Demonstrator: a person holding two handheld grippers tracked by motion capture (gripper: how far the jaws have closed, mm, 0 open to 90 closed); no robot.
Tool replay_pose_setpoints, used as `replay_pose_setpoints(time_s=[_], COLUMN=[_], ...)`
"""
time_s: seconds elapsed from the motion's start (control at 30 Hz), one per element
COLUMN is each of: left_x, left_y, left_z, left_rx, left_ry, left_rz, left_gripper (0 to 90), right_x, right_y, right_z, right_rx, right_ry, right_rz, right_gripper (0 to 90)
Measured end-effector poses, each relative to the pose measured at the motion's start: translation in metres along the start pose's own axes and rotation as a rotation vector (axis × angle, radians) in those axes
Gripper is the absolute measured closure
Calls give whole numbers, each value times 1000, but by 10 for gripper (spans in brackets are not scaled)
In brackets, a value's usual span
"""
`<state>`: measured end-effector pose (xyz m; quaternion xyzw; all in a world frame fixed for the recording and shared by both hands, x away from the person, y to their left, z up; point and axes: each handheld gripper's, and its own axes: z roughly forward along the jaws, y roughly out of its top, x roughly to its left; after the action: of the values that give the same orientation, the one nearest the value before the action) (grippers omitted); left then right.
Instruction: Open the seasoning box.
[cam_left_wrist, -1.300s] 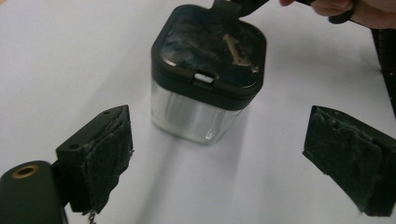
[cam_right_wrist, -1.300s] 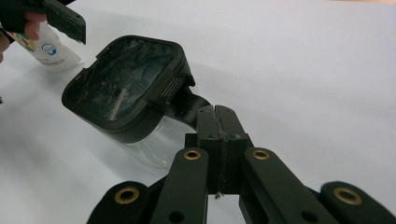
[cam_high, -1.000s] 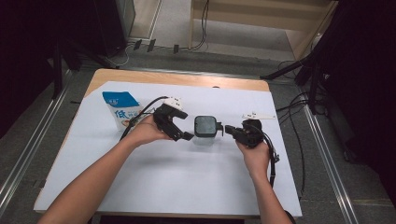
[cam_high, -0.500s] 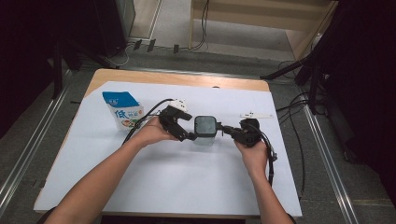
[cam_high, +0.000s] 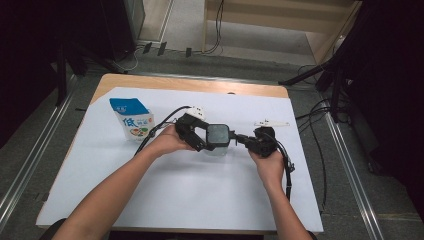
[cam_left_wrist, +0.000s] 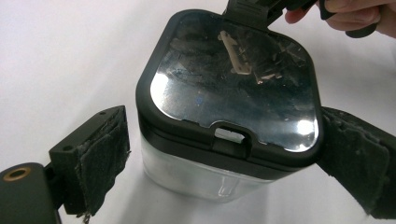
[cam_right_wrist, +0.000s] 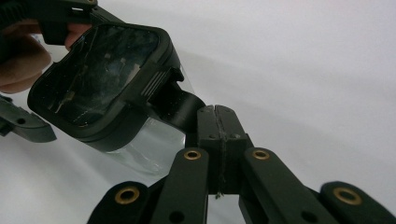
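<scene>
Print on the milk carton (cam_high: 132, 119) at ten o'clock too small to read; container (cam_left_wrist: 224, 121) base hidden under its dark lid; left fingers (cam_left_wrist: 359, 163) cropped at four o'clock.

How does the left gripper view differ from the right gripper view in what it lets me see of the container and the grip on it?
Left gripper view alone: the left gripper with its padded jaws open on either side of the clear container, and a small latch notch at the near edge of the black lid.

Right gripper view alone: the right gripper with its jaws pressed together on a black tab sticking out from the lid's edge.

Both: the glossy dark lid on the clear-walled container, standing on the white table surface.
</scene>
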<state>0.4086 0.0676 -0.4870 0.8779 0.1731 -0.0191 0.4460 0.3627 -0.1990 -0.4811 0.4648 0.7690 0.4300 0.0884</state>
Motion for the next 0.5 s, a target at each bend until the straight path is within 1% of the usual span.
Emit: replay_pose_setpoints(time_s=[0.03, 0.13, 0.17, 0.27, 0.43, 0.5], left_x=[0, 0, 0, -1, -4, -4], left_y=[-1, -1, -1, -1, 1, 1], left_z=[1, 1, 2, 1, -2, -4], left_rx=[0, 0, -2, -1, 16, 17], left_ry=[8, -7, -1, 3, 25, 23], left_rz=[7, 18, 20, 24, 46, 50], left_gripper=[72, 110, 111, 117, 127, 129], right_x=[2, 2, 2, 2, 3, 4], right_y=[0, 0, 0, 0, 0, 0], right_z=[1, 2, 2, 2, 2, 3], right_rx=[0, 1, 1, 0, 1, 0], right_ry=[4, 5, 6, 5, 6, 12], right_rz=[-3, -4, 1, -5, 2, -6], right_gripper=[900, 900, 900, 900, 900, 900])
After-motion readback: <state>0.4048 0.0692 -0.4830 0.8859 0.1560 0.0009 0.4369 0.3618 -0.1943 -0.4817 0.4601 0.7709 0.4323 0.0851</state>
